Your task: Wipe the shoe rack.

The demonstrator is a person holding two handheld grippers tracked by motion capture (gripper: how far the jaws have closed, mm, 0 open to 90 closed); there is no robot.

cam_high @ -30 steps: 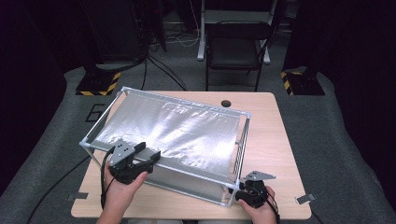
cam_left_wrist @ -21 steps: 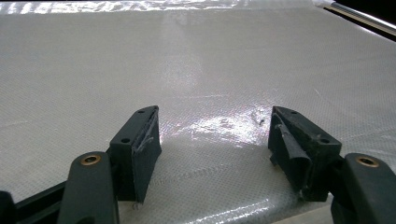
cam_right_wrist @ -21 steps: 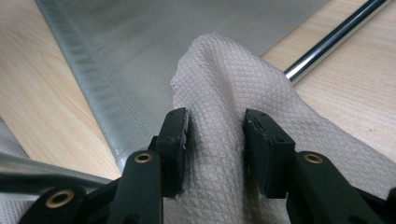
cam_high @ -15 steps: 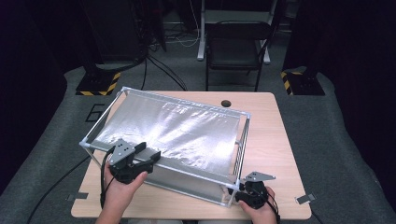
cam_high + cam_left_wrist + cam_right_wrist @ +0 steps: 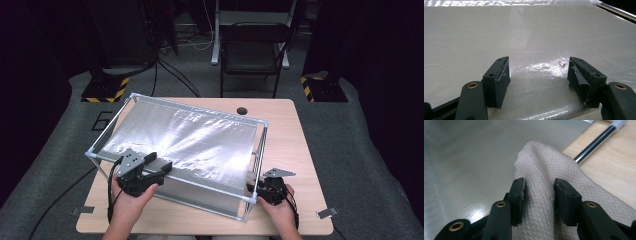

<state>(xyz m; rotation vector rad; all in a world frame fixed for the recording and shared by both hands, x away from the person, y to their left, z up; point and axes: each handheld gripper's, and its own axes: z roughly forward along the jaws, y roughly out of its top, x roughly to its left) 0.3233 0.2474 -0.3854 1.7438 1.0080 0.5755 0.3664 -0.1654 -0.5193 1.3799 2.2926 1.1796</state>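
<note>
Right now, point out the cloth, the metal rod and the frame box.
cloth [image 5: 544,165], right gripper view, its bunched top fold
metal rod [image 5: 596,143], right gripper view, mid-length
frame box [image 5: 197,107], high view, far top rail

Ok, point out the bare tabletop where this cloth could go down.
The wooden table is bare right of the framed box, a wide strip up to the cable hole. The near edge between the two hands is a narrow bare strip. The box covers the rest.
</note>
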